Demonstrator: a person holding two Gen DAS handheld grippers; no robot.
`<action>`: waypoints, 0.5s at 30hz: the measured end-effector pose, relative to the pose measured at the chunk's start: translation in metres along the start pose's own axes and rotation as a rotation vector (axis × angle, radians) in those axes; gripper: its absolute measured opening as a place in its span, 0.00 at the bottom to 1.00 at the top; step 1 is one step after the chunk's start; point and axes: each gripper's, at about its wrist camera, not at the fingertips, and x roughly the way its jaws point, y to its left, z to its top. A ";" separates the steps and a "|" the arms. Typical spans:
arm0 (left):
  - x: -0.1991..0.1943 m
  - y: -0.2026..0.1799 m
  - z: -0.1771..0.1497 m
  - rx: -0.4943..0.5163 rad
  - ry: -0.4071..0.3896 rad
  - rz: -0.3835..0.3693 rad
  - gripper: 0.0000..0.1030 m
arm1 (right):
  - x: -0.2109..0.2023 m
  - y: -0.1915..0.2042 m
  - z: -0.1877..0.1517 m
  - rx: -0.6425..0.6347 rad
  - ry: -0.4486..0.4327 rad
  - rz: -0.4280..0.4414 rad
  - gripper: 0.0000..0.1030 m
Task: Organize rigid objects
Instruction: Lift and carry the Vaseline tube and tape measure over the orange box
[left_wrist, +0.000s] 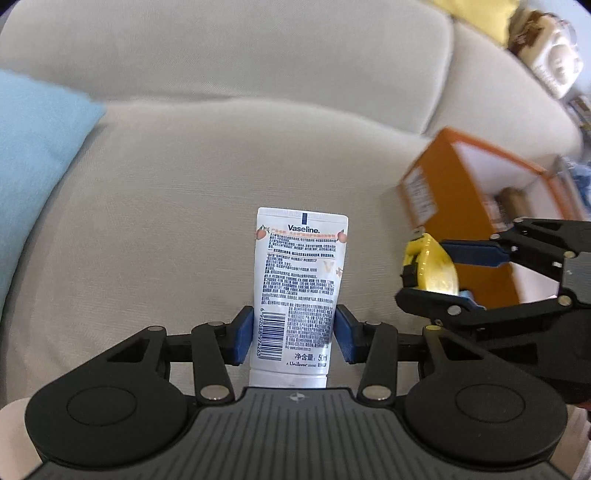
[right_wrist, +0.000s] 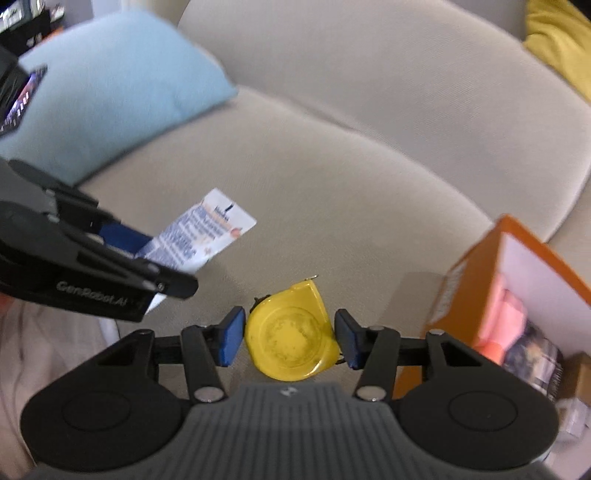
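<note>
Beige sofa (left_wrist: 221, 177), woven fabric with a fine rib, rounded seat and back cushions. Light blue pillow (left_wrist: 33, 147), soft and matte, at the sofa's left end. Mustard-yellow cushion (right_wrist: 557, 40) at the far right, blurred.

Left gripper (left_wrist: 294, 334): black plastic linkage arms, blue pads, ridged grey body. Its pads are pressed against both sides of a white Vaseline tube (left_wrist: 299, 291). The tube is flat and smooth, of soft plastic, with a square crimped end pointing away from the camera, dense blue print and a barcode on the facing side, and a white cap end toward the gripper body. In the right wrist view the tube sticks out past the pads, tilted, clear of the seat cushion.

Right gripper (right_wrist: 290, 338): same build. Between its pads sits a yellow tape measure (right_wrist: 291, 332), a glossy hard plastic case, rounded with one squared corner, a worn circular disc on its face, and a small metal hook at the top. The right pad is against the case; at the left pad I cannot tell contact from a thin gap.

Orange cardboard box (left_wrist: 472, 206), open, white inside, stands on the seat to the right of both grippers, near the tape measure. Pink and dark items lie inside, too blurred to name.
</note>
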 end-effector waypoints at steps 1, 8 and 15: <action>-0.008 -0.008 0.002 0.017 -0.020 -0.012 0.51 | -0.007 -0.004 -0.001 0.008 -0.016 -0.005 0.52; -0.043 -0.064 0.023 0.122 -0.091 -0.109 0.51 | -0.072 -0.041 -0.019 0.099 -0.086 -0.050 0.52; -0.040 -0.131 0.056 0.215 -0.082 -0.211 0.51 | -0.107 -0.109 -0.058 0.201 -0.073 -0.212 0.52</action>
